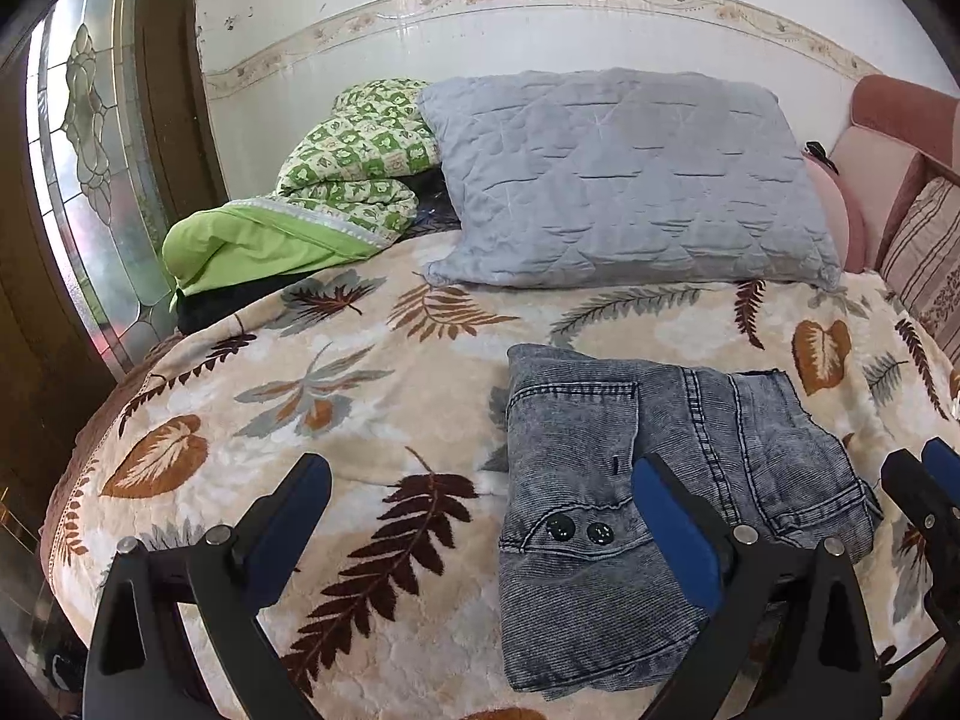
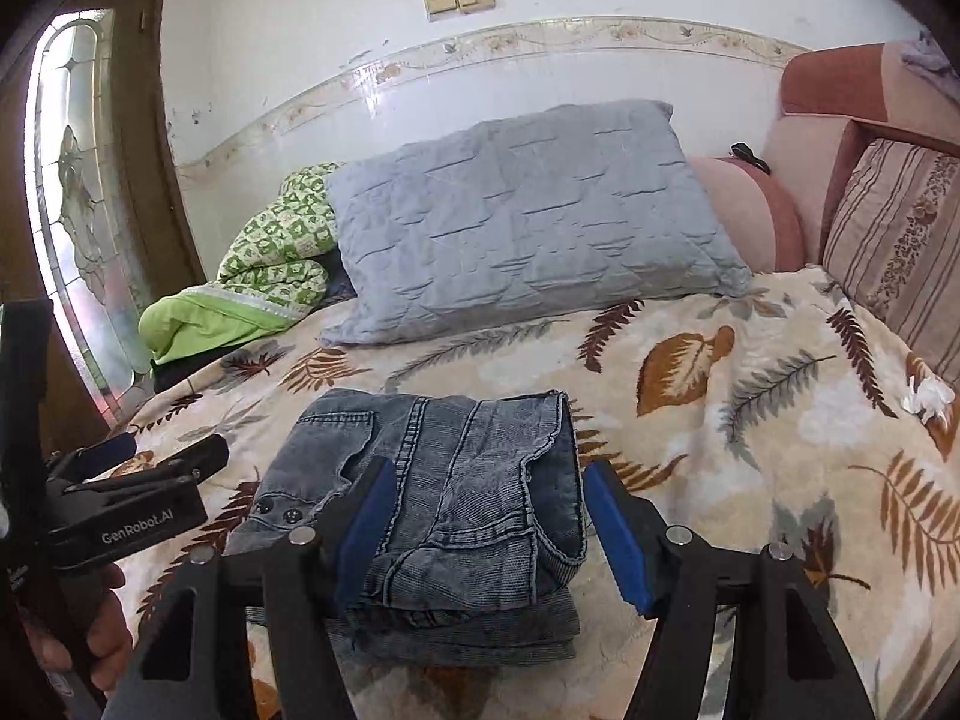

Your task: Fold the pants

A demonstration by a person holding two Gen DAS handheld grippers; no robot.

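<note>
Lighting: soft daylight, moderately bright, entering through the leaded glass door panel at left, which is blown out in places. Glare: pale sheen on the tiled wall. Shadows: faint, diffuse, under the grey pillow. Distortion: strong fisheye bowing; black vignette at all corners. Focus: centre fairly sharp, slight softness and compression blur toward edges.

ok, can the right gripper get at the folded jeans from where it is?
Probably yes: the right gripper is open, its fingers either side of the folded jeans on the blanket, nothing between them.
</note>
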